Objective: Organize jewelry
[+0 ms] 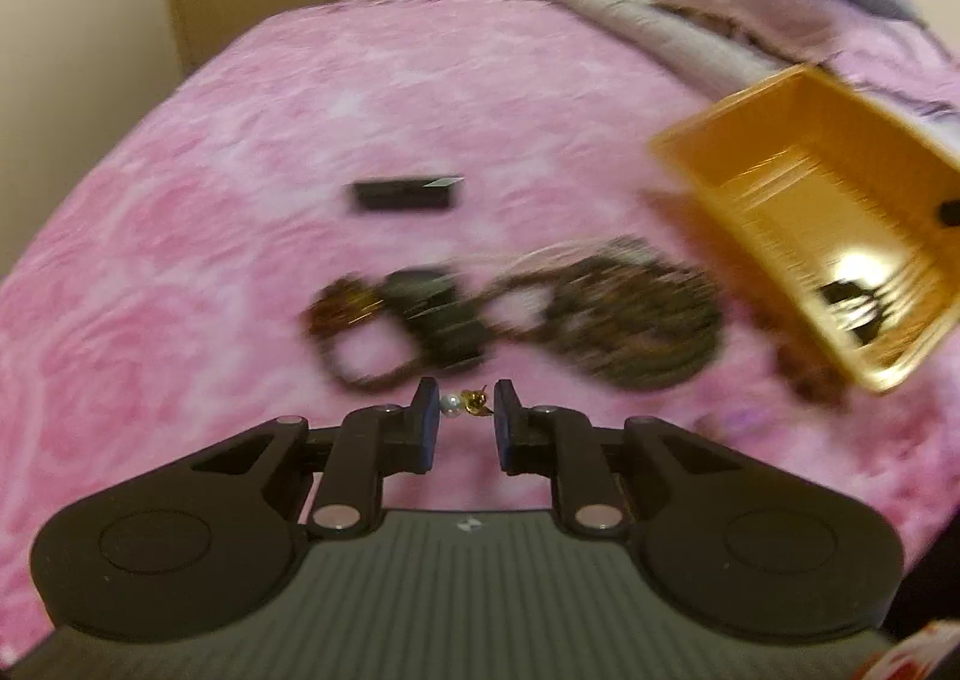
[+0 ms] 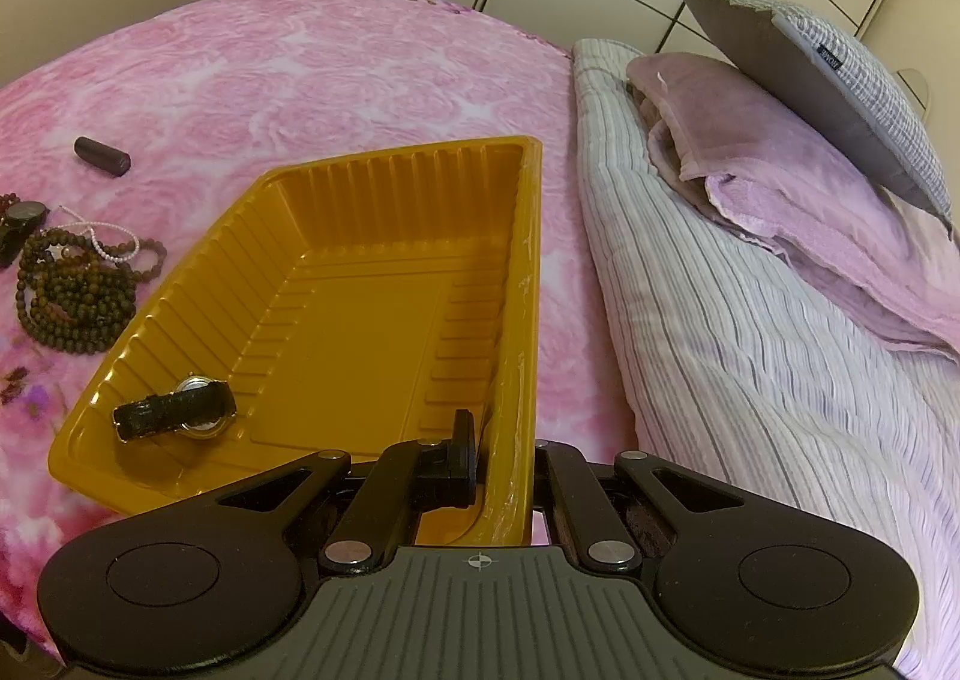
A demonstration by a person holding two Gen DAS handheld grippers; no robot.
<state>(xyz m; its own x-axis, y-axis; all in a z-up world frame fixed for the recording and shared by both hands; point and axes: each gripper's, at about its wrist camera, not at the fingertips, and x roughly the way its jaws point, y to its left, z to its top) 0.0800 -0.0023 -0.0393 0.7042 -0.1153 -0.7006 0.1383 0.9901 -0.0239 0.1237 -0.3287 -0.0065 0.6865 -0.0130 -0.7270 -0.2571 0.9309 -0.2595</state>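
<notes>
Earring, pearl and gold, sits between the left gripper pads, near the beads; contact unclear. Right gripper clamped on the tray wall. Watch inside tray, beads left of it.

One tray, two watches, one earring.

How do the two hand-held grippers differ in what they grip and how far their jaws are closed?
The left hand-held gripper has a small pearl-and-gold earring between its jaws, which stand slightly apart; the right hand-held gripper is clamped fully shut on the side wall of the yellow tray. The left one is over the pink blanket near the beads; the right one steadies the tray. Both point downward.
</notes>
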